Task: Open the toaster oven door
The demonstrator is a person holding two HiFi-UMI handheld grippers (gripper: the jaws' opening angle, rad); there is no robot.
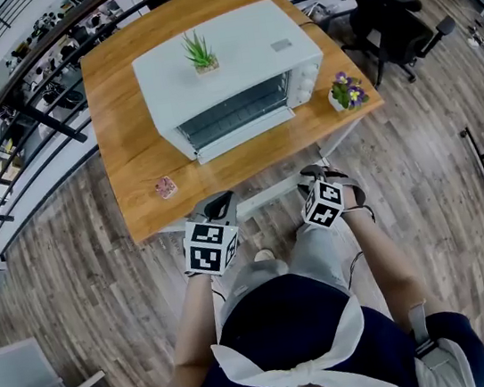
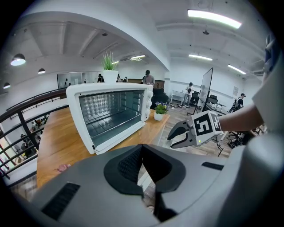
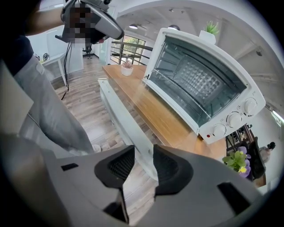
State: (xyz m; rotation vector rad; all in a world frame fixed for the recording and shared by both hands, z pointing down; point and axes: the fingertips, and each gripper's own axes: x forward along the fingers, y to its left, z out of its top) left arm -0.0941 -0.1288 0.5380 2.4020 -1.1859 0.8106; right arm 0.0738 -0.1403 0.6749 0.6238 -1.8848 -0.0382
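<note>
- Toaster oven door (image 1: 235,115), a glass pane in a white frame on the front of the white box-shaped toaster oven (image 1: 230,54), looks upright and shut. That is a judgement, since no handle can be made out. The oven stands around the middle of the light brown wooden table (image 1: 128,151).
- At the left, the grey left gripper (image 2: 142,150) with its black-and-white marker cube hangs off the table's near edge. Its black ribbed pads (image 2: 128,166) meet with nothing between them.
- From that gripper, in the head view, the door lies ahead and a little to the right, well apart across bare wood.
- In the middle, the door's long axis runs side to side across the person's view. It is slightly skewed, so its left corner sits closer to the person than the end by the knobs.
- A white bar (image 1: 269,195) lies below the table edge, between the two grippers.
- At the right, the grey right gripper (image 3: 143,150) has its pads a moderate gap apart. Only the white bar and the floor show through the gap, well beyond it, so it grips nothing.
- From that gripper, in the head view, the door lies ahead and to the left, also well apart.
- Neither gripper is clearly nearer. The right one, with its jaws parted, seems readier to catch the door's top edge and pull it square to that long axis.
</note>
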